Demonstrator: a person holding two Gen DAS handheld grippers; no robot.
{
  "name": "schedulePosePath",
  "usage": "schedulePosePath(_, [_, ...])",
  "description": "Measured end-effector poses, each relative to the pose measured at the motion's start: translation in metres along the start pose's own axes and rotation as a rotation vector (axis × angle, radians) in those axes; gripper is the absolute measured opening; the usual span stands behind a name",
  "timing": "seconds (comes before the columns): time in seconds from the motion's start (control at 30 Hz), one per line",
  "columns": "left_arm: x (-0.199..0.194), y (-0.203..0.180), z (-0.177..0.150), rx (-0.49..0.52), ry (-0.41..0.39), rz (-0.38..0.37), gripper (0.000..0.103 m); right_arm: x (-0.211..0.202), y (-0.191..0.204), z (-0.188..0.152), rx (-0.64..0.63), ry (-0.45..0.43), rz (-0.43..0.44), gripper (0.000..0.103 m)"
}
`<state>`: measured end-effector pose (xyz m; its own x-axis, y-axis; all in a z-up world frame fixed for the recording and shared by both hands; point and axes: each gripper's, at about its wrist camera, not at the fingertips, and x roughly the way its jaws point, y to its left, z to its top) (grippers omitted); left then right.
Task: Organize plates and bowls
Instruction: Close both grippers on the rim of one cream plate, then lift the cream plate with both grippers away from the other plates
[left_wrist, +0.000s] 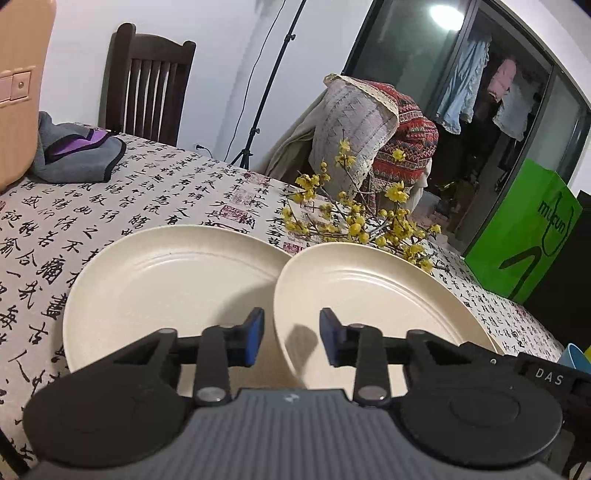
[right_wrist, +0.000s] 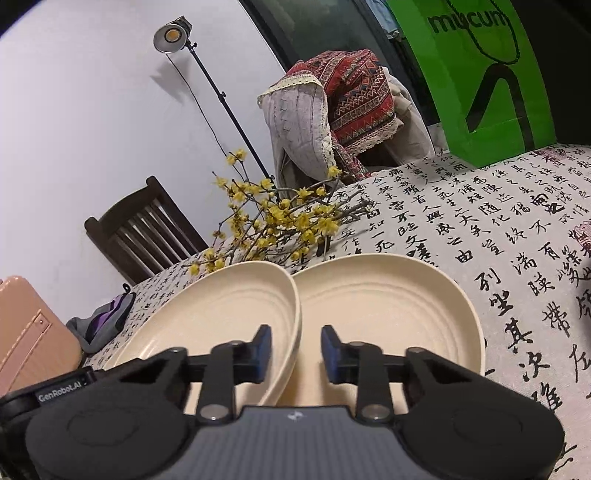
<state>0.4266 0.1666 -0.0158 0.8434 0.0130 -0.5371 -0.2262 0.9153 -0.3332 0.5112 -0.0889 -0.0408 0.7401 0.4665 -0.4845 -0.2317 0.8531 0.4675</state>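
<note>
Two cream plates lie side by side on the cloth (left_wrist: 110, 192) right in front of me: the left plate (left_wrist: 166, 280) and the right plate (left_wrist: 369, 295), rims meeting in the middle. They seem to overlap there, but I cannot tell which rim rides on top. Flowering twigs (left_wrist: 354, 218) lie just behind them.

My left tongs (left_wrist: 291, 334) are apart by a narrow gap, nothing pinched; the near edge of the right plate lines up with that gap. My right tongs (right_wrist: 296, 349) are likewise a little apart and empty, with the left plate's rim showing between the pads. I cannot say whether either rim is truly inside the gap or just beyond it.

I judge these plates to be light, stiff and smooth, perhaps a matte plastic or fibre ware, so not very fragile but apt to slide on the cloth and slip from a shallow pinch. The only place to take hold is the raised rim, one pad over and one under, well onto the lip. Where the rims meet, lifting one may drag the other, so I would hold the far plate down while stacking
</note>
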Motion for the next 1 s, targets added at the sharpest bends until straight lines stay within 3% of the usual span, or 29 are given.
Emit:
schedulePosePath(0.03, [0.001, 0.000, 0.000, -0.003, 0.007, -0.005, 0.024, 0.000, 0.000, 0.000, -0.002, 0.003, -0.002, 0.020])
schedulePosePath(0.17, [0.002, 0.001, -0.001, 0.007, 0.011, -0.007, 0.020, -0.001, 0.003, -0.002, -0.019, -0.004, 0.008, 0.014])
schedulePosePath(0.63, [-0.006, -0.011, -0.003, 0.079, -0.028, 0.033, 0.020, -0.006, 0.016, -0.004, -0.098, -0.022, -0.042, 0.013])
schedulePosePath(1.0, [-0.038, -0.026, 0.000, 0.123, -0.070, 0.045, 0.020, -0.033, 0.030, -0.001, -0.136, -0.046, -0.052, 0.014])
